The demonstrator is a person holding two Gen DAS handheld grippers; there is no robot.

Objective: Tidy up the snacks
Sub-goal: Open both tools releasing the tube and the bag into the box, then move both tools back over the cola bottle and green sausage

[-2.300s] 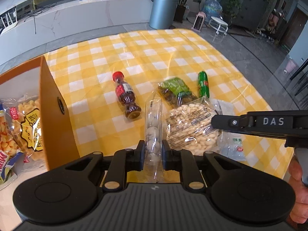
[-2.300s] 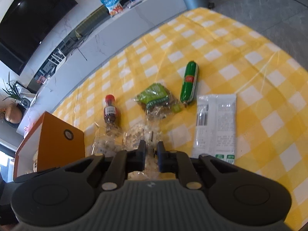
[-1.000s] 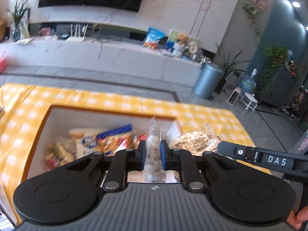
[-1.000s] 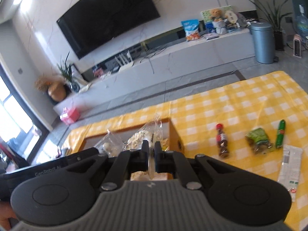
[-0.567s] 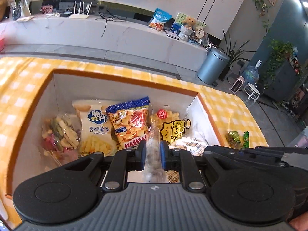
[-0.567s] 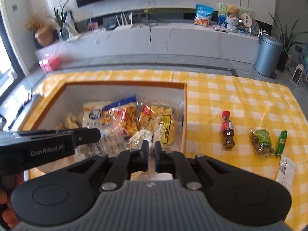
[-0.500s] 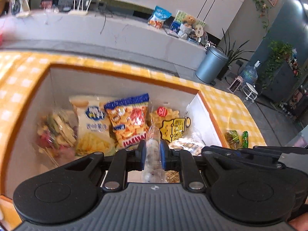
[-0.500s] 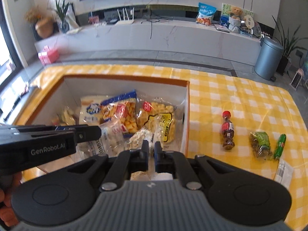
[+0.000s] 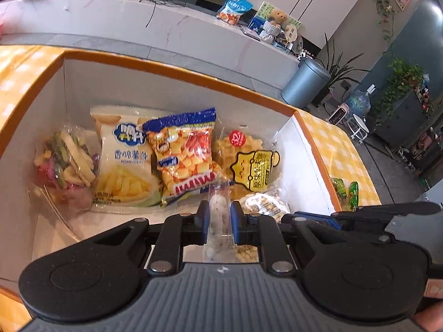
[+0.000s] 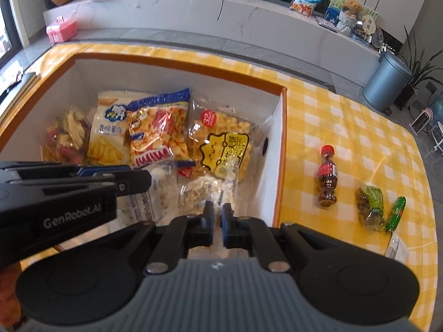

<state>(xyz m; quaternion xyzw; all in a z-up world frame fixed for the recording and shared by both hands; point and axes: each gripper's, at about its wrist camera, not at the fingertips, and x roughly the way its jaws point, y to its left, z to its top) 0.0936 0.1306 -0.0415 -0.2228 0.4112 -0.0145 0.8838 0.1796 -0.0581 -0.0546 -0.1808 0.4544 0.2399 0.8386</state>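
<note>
An orange-rimmed box (image 9: 177,73) with white walls holds several snack bags. My left gripper (image 9: 218,214) is shut on a narrow clear bag of white balls (image 9: 218,207), low over the box's near side. My right gripper (image 10: 217,211) is shut on the thin edge of a clear bag of pale nuts (image 10: 205,192), which hangs inside the box (image 10: 177,62) near its right wall. In the right wrist view the left gripper (image 10: 133,179) comes in from the left, and its bag (image 10: 162,189) lies beside the nut bag.
In the box lie a mixed-sweets bag (image 9: 66,160), a fries bag (image 9: 124,163), a blue-topped crisps bag (image 9: 185,149) and a waffle bag (image 9: 243,157). On the yellow checked cloth to the right are a cola bottle (image 10: 326,177), a green bag (image 10: 371,210), a green sausage (image 10: 396,214) and a white packet (image 10: 396,246).
Both grippers carried their bags from the cloth to the box and have sunk lower into it. The right gripper rolled and now points steeply down.
</note>
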